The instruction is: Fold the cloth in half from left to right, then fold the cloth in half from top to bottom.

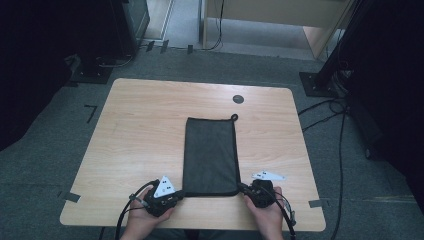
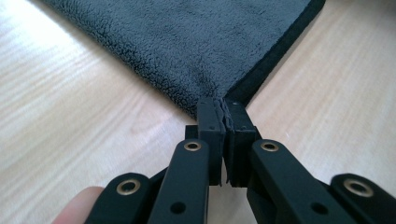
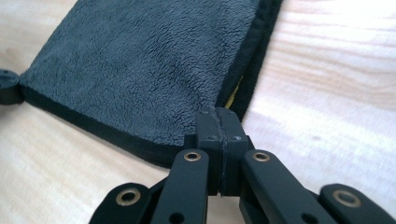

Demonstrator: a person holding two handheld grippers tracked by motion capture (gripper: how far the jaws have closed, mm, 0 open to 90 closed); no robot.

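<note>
Two tools sit at the near edge of the tabletop [image 1: 135, 130], one in each hand. Left tool [image 2: 223, 105] has its jaws pinched tight on one near corner of the single dark towel [image 1: 210, 155]; right tool [image 3: 218, 114] is clamped likewise on the other. Ahead of both, one towel lies flat, lengthwise away.
</note>
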